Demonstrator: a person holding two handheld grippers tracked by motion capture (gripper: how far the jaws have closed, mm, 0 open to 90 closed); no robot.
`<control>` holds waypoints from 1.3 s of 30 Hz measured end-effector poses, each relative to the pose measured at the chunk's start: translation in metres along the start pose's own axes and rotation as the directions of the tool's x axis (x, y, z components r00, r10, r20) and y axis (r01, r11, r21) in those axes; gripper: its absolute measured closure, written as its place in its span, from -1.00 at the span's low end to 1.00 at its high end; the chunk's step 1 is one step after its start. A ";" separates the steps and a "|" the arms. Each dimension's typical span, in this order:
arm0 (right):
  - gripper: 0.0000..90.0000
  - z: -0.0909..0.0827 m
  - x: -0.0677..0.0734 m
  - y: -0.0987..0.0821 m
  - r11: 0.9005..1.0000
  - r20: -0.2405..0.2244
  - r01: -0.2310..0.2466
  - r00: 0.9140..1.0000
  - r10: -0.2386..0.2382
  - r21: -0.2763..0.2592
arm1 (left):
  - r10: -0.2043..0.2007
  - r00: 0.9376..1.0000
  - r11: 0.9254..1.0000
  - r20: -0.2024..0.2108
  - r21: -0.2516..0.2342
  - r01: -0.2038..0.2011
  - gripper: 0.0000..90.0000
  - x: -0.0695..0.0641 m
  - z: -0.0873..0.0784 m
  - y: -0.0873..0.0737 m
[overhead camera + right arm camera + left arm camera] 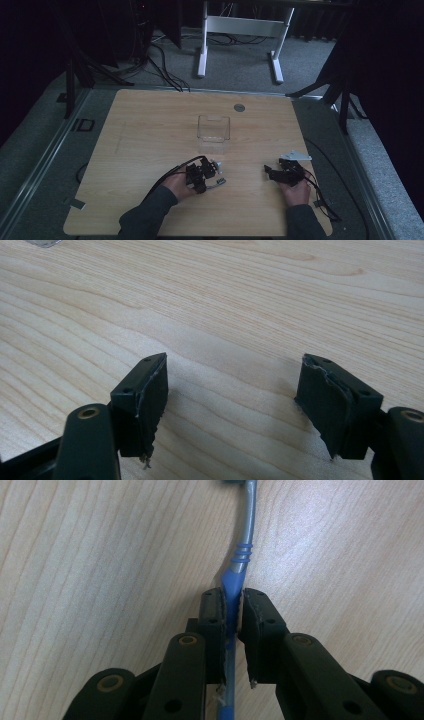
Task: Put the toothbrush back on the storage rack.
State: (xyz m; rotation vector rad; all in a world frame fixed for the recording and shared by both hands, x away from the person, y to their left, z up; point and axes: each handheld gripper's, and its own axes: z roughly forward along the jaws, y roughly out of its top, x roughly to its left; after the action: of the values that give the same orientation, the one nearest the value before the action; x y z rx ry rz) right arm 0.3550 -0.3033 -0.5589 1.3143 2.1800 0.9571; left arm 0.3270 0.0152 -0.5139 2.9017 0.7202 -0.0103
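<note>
Left tool (233,605) has its two black jaws pressed onto a toothbrush (239,562), which runs between the pads; the handle is blue where it is pinched and turns grey farther out, with some blue ribs at the change of colour; the far end reaches the top edge of the left gripper view, and I cannot tell what is on it; the toothbrush lies low over the wooden surface (100,555), but whether it touches the wood I cannot tell; in the high view the left tool (212,181) is at the near middle of the surface (150,130), held by the left hand (177,187), with a black cable looping from it toward the person; the right tool (232,390) has its jaws spread wide, with bare wood between them and nothing in the gap; the pads of the right tool are worn and a little torn at the edges; in the high view the right tool (270,172) is near the right side of the surface, held by the right hand (296,192), well apart from the left tool; a clear plastic box (213,129) stands at the middle of the surface, beyond both tools; a small round grey disc (239,107) sits near the far edge.
</note>
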 end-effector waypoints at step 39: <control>-0.37 0.000 0.000 0.000 1.000 0.000 0.001 1.000 -0.001 0.000 | -0.064 0.996 0.990 -0.054 -0.132 0.056 0.82 0.010 -0.023 -0.007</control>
State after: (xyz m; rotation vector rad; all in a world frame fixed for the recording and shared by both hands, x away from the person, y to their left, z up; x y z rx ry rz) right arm 0.3550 -0.3033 -0.5589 1.3135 2.1802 0.9571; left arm 0.3317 0.0294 -0.4923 2.7653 0.7869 0.1105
